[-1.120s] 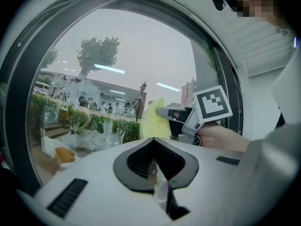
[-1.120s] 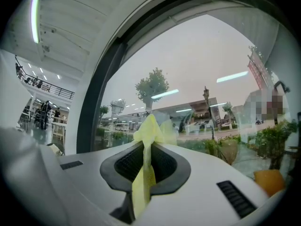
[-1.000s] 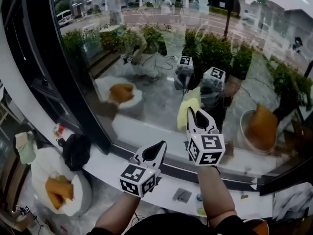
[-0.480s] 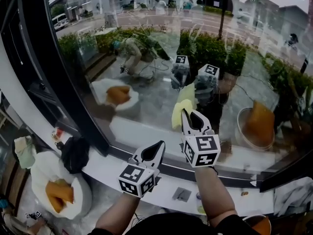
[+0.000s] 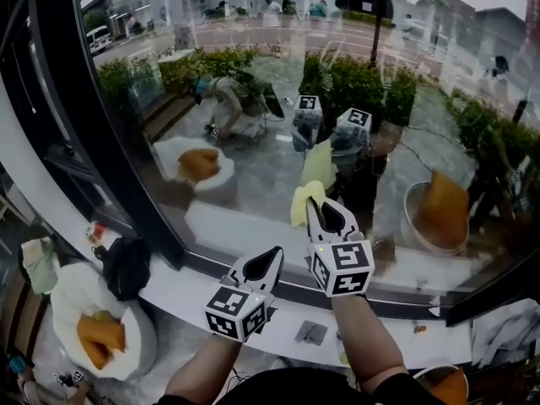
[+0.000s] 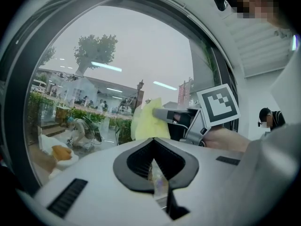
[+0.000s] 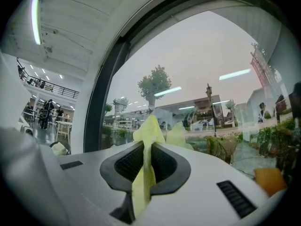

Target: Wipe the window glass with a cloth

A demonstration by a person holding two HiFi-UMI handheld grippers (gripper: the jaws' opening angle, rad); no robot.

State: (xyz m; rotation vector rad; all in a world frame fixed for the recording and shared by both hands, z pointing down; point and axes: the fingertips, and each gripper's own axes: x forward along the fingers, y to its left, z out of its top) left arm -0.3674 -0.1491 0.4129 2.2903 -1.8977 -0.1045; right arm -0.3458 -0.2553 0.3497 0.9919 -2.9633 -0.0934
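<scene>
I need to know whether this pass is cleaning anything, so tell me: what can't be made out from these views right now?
Contact: in the head view the yellow cloth in the right gripper blends with its reflection on the window glass; touching or apart, I cannot tell.
Streaks or dirt on the glass: every view, masked by reflections.
The small grey item on the sill: head view, too small to identify.

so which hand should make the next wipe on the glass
Right. The right tongs are shut on the yellow cloth and raised close to the window glass. The left tongs are shut on nothing and sit lower, near the sill.
</scene>
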